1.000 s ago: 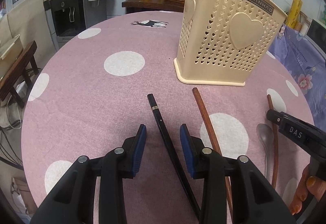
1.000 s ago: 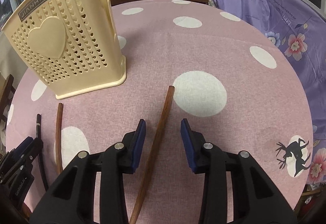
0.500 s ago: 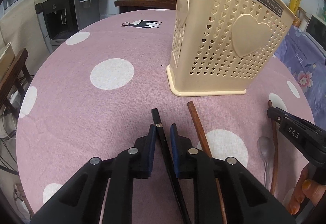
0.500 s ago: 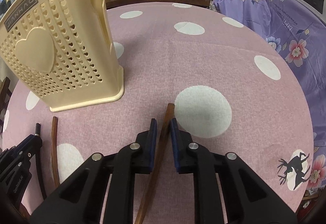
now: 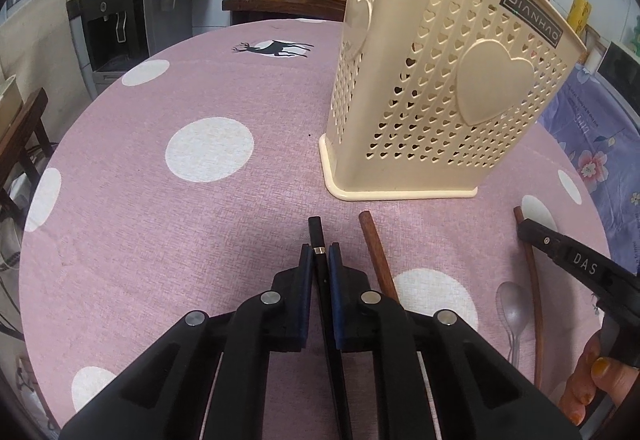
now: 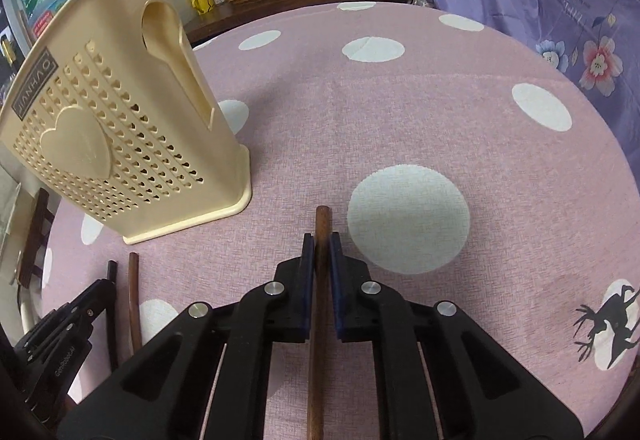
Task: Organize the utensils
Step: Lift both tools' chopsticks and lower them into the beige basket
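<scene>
Two clamped chopsticks point toward holder.

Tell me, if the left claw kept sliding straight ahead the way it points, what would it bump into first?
Probably the cream utensil holder. The left claw, shut on the black chopstick, points down at the pink tablecloth, so sliding along it would likely meet the holder's bottom left corner, though depth is hard to judge.

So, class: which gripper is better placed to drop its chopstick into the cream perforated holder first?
Left, marginally: the left gripper holding the black chopstick sits nearer the holder.
</scene>
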Motion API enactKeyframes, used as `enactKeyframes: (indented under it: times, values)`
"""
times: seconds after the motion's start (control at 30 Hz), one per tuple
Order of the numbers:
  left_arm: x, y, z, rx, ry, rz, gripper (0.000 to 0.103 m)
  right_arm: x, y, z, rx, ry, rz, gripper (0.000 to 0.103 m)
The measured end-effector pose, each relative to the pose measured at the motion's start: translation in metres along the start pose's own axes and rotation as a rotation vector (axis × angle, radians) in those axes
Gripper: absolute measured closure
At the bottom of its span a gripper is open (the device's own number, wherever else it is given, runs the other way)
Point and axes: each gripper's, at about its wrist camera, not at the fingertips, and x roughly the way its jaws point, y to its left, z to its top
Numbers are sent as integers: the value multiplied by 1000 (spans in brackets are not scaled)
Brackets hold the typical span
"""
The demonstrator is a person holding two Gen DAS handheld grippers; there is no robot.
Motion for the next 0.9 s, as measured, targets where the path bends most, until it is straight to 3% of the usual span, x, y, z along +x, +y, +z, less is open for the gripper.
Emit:
enactKeyframes:
  times: [0.33, 0.9]
  values:
    - [-26, 9, 5, -50, -67, -66, 94, -41, -12, 2, 29, -82, 65, 95]
    - [-141, 4, 17, -23, -292, -222, 95, -188, -17, -4, -5, -348, 257, 95]
